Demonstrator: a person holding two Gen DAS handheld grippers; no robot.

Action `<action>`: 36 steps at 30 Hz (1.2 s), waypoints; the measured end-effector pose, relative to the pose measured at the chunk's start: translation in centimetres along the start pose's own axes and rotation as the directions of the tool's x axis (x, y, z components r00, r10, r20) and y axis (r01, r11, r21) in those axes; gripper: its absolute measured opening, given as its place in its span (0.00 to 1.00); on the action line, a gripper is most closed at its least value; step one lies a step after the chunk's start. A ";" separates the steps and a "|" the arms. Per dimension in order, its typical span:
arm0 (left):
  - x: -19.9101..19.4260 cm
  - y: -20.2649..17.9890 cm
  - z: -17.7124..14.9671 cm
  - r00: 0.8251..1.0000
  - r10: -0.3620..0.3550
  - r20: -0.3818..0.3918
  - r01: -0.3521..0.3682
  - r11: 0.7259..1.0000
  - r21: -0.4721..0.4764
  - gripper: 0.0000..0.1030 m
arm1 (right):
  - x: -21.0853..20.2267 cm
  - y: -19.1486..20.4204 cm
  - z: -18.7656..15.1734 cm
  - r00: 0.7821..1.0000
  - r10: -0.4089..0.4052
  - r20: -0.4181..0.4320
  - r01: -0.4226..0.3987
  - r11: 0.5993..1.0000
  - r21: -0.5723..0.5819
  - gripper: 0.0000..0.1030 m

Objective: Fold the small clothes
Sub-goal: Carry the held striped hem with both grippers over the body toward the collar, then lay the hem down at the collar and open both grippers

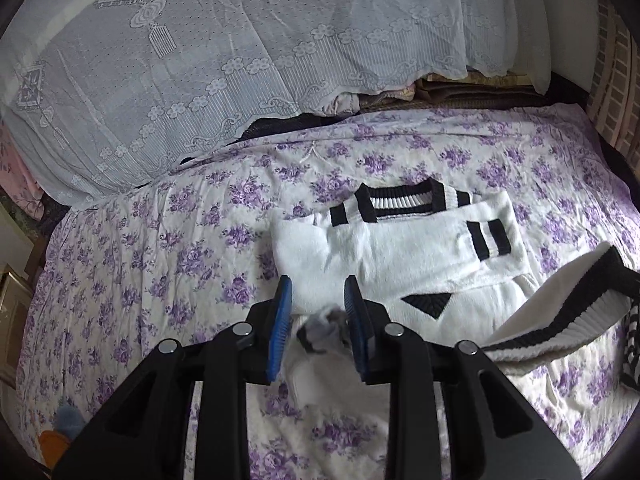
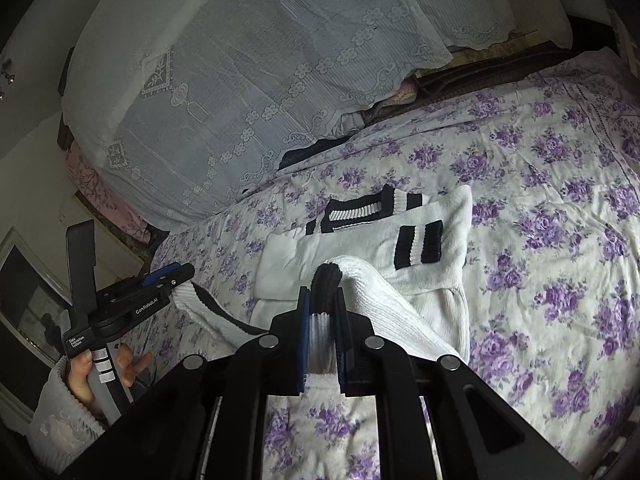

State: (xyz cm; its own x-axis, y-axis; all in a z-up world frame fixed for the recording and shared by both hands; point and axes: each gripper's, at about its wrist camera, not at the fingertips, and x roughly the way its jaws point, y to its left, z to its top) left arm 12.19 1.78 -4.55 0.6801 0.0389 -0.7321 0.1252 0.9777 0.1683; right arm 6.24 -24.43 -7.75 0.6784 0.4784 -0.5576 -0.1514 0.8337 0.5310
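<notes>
A white knit sweater (image 1: pixel 400 248) with black-striped collar and cuffs lies on the floral bed sheet (image 1: pixel 140 260), its sleeves folded across the chest. My left gripper (image 1: pixel 318 292) has a blurred bunch of the sweater's bottom hem between its blue pads. In the right wrist view the left gripper (image 2: pixel 176 274) is at the left, shut on the hem's corner. My right gripper (image 2: pixel 323 300) is shut on the ribbed black-and-white hem (image 2: pixel 326 280). The hem is lifted off the bed toward the sweater (image 2: pixel 360 240) body. The raised hem (image 1: pixel 560 312) also hangs at the right of the left wrist view.
A tall pile of bedding under a white lace cover (image 1: pixel 200 60) fills the far side of the bed. Folded blankets (image 1: pixel 460 92) sit behind the sheet. A person's hand (image 2: pixel 84 376) holds the left gripper's handle. Furniture (image 2: pixel 32 280) stands beyond the bed's left edge.
</notes>
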 end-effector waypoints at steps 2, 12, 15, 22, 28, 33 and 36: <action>1.1 0.6 0.9 1.000 -0.022 -0.005 0.022 0.999 -0.031 0.21 | 1.2 -0.3 0.8 1.000 0.003 -0.004 -0.003 1.000 0.005 0.11; 5.4 2.8 -3.3 0.969 -0.192 -0.158 0.168 0.974 -0.153 0.53 | 3.9 -1.4 1.2 0.999 0.026 -0.044 -0.025 0.999 0.033 0.11; 7.6 2.2 -3.7 0.969 -0.165 -0.182 0.143 0.981 -0.128 0.64 | 4.3 -1.4 1.2 0.999 0.024 -0.048 -0.023 0.999 0.033 0.11; 13.7 -1.1 -1.5 0.940 -0.274 -0.204 0.280 0.960 0.000 0.64 | 5.5 -2.2 2.6 0.998 -0.003 -0.058 0.005 1.000 0.027 0.11; 16.9 -4.6 -2.1 0.890 -0.361 -0.280 0.405 0.907 0.119 0.47 | 6.2 -3.4 2.8 0.997 -0.016 -0.079 0.019 0.999 0.040 0.11; 15.7 -4.1 -2.1 0.884 -0.415 -0.217 0.443 0.890 0.103 0.09 | 6.3 -4.0 2.9 0.997 -0.022 -0.073 0.027 0.998 0.059 0.11; 13.9 -2.2 -1.2 0.899 -0.413 -0.142 0.425 0.903 0.063 0.09 | 6.4 -3.8 3.3 0.998 -0.018 -0.065 0.022 0.998 0.051 0.11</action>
State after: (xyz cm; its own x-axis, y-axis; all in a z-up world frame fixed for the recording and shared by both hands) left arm 20.47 0.38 -15.91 0.4572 -0.3395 -0.8220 0.4477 0.8865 -0.1172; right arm 13.55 -25.45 -11.23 0.6331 0.4799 -0.6074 -0.0996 0.8286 0.5509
